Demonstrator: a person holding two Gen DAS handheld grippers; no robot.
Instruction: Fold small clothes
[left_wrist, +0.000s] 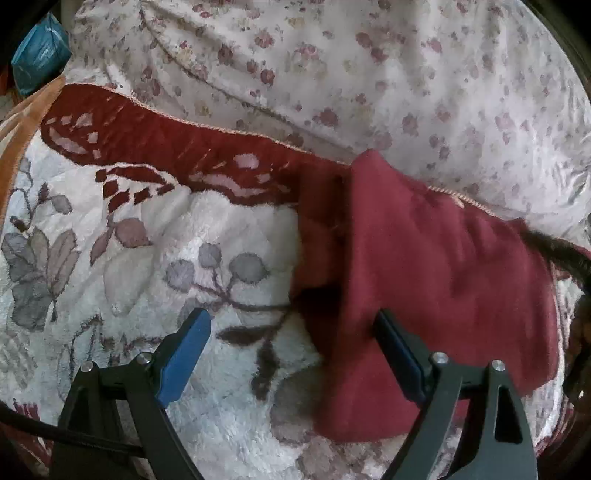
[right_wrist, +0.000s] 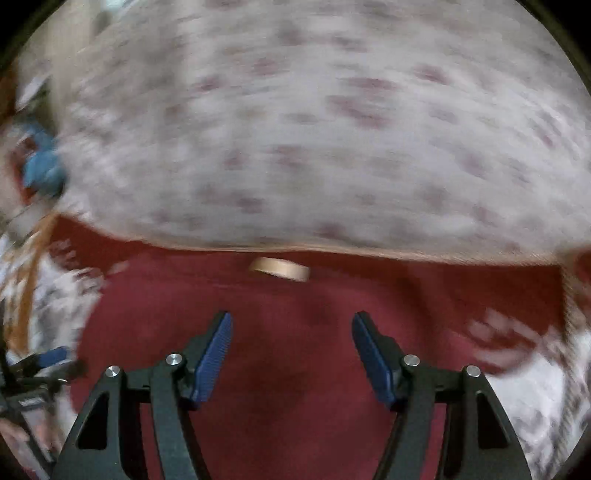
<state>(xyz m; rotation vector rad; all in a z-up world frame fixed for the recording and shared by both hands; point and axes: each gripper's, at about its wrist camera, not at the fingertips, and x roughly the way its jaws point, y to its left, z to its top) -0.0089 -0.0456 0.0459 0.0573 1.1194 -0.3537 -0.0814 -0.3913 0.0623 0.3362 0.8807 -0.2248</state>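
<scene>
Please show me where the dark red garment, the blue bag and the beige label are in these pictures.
dark red garment (left_wrist: 436, 280): left wrist view, middle of its flat cloth.
blue bag (left_wrist: 40, 55): left wrist view, its visible side, upper left edge.
beige label (right_wrist: 279, 269): right wrist view, centre of the blurred label on the red cloth.

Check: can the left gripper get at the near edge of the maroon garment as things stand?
Probably yes. The left gripper is open over the fleece blanket, and the maroon garment already lies under its right finger. Nothing covers that edge; a dark blurred shape at the frame's right stays clear.
</scene>
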